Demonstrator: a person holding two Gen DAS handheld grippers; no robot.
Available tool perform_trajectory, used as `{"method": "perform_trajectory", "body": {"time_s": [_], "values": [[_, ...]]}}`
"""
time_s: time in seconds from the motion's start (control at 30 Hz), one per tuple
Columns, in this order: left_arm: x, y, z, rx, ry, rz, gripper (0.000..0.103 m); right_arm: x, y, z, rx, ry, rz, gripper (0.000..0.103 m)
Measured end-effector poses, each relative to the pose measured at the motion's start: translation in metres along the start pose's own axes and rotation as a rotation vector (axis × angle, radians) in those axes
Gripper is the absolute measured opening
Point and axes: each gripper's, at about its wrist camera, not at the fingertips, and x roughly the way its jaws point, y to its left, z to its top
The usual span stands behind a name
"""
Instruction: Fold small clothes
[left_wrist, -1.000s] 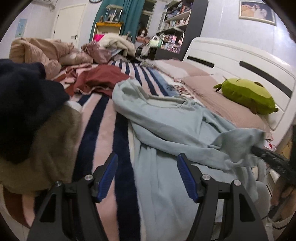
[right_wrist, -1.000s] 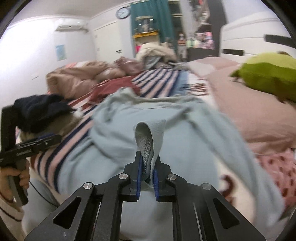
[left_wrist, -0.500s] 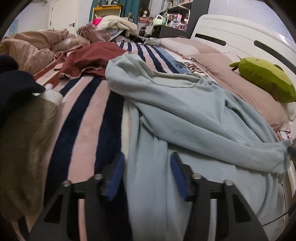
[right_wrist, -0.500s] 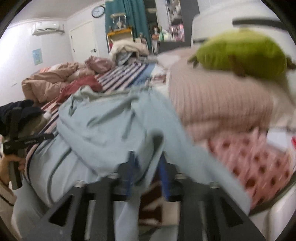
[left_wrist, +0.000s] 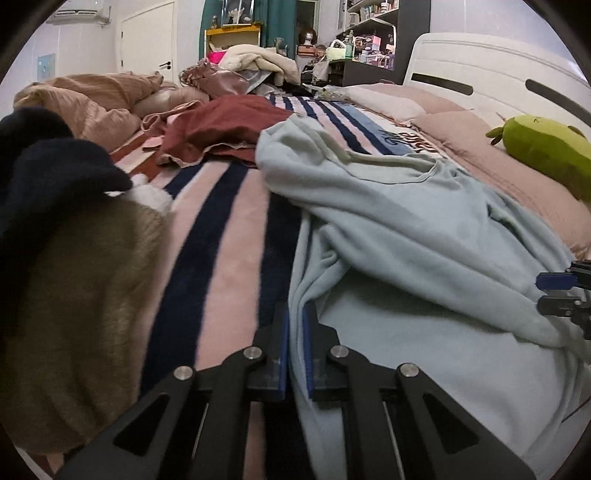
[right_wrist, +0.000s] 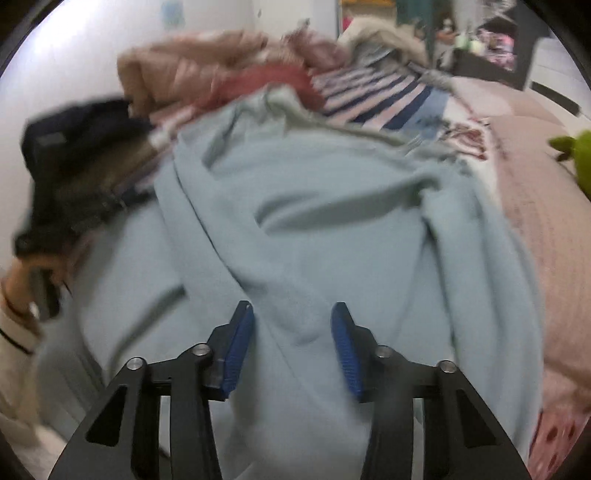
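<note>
A light blue sweatshirt (left_wrist: 406, 229) lies spread on the striped blanket (left_wrist: 221, 240), one sleeve folded across its body toward the right. My left gripper (left_wrist: 295, 317) is shut on the sweatshirt's left side edge, with cloth pinched between the blue pads. In the right wrist view the same sweatshirt (right_wrist: 314, 206) fills the middle, blurred. My right gripper (right_wrist: 291, 332) is open just over its lower body, and nothing is pressed between the pads. The right gripper (left_wrist: 554, 293) also shows at the right edge of the left wrist view, beside the sleeve's end.
A heap of dark navy and brown clothes (left_wrist: 66, 258) sits at the left. A maroon garment (left_wrist: 221, 129) lies further up the bed. A green plush toy (left_wrist: 546, 151) rests on pink pillows by the white headboard (left_wrist: 480, 74). A person's hand (right_wrist: 22, 284) holds the left gripper.
The left gripper came down and shut on the sweatshirt's side edge. The right gripper let go of the sleeve cuff, opened, and swung back over the sweatshirt's body.
</note>
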Motion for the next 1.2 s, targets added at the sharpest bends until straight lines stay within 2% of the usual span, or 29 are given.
{"method": "perform_trajectory", "body": {"time_s": [0.13, 0.2, 0.23, 0.27, 0.3, 0.33, 0.4, 0.47, 0.5, 0.57, 0.63, 0.7, 0.77, 0.83, 0.9, 0.97, 1.07, 1.13, 1.2], "values": [[-0.001, 0.011, 0.0, -0.034, 0.009, -0.003, 0.004, 0.005, -0.006, 0.004, -0.017, -0.003, -0.02, 0.059], [-0.001, 0.013, 0.001, -0.045, 0.011, -0.024, 0.004, 0.011, -0.01, 0.006, -0.025, 0.038, 0.032, 0.058], [-0.001, 0.013, 0.0, -0.044, 0.012, -0.026, 0.004, 0.014, -0.008, 0.005, -0.027, 0.051, 0.055, 0.052], [-0.001, 0.012, 0.0, -0.037, 0.012, -0.024, 0.004, 0.016, -0.005, 0.004, -0.036, 0.061, 0.07, 0.037], [-0.001, 0.011, 0.0, -0.032, 0.011, -0.022, 0.004, 0.017, -0.002, 0.003, -0.048, 0.06, 0.048, 0.029], [-0.001, 0.01, -0.001, -0.03, 0.011, -0.019, 0.004, 0.016, -0.001, 0.005, -0.053, 0.049, 0.032, 0.0], [0.0, 0.01, -0.001, -0.032, 0.011, -0.017, 0.004, 0.004, -0.006, 0.004, -0.017, -0.014, 0.001, 0.0], [0.0, 0.011, -0.001, -0.036, 0.013, -0.017, 0.005, -0.004, -0.012, 0.001, 0.009, -0.044, -0.071, 0.0], [0.0, 0.011, -0.001, -0.04, 0.016, -0.017, 0.005, -0.008, -0.017, -0.002, 0.019, -0.048, -0.114, 0.0], [0.0, 0.012, -0.001, -0.044, 0.017, -0.013, 0.006, -0.012, -0.026, -0.007, 0.048, -0.037, -0.146, 0.0], [0.0, 0.012, -0.001, -0.052, 0.019, -0.016, 0.006, -0.014, -0.034, -0.01, 0.076, -0.03, -0.092, 0.0], [0.0, 0.012, 0.0, -0.055, 0.019, -0.019, 0.006, -0.019, -0.037, -0.006, 0.088, -0.071, -0.006, 0.001], [0.0, 0.011, 0.001, -0.051, 0.02, -0.022, 0.007, -0.014, -0.033, 0.001, 0.058, -0.036, 0.048, 0.018], [-0.001, 0.01, 0.001, -0.042, 0.019, -0.018, 0.008, -0.004, -0.024, 0.005, 0.003, 0.024, 0.028, 0.021], [0.0, 0.011, 0.001, -0.045, 0.02, -0.02, 0.01, 0.003, -0.017, 0.004, -0.031, 0.063, 0.052, 0.022], [0.0, 0.012, 0.0, -0.049, 0.021, -0.02, 0.011, 0.007, -0.01, 0.003, -0.072, 0.092, 0.055, 0.035], [0.0, 0.012, 0.0, -0.049, 0.022, -0.021, 0.011, 0.008, -0.009, 0.001, -0.109, 0.099, 0.023, 0.044], [0.0, 0.012, 0.0, -0.047, 0.024, -0.024, 0.012, 0.011, -0.013, 0.003, -0.087, 0.124, 0.069, 0.049], [0.001, 0.012, 0.0, -0.045, 0.026, -0.025, 0.015, 0.011, -0.014, 0.003, -0.072, 0.157, 0.155, 0.053]]}}
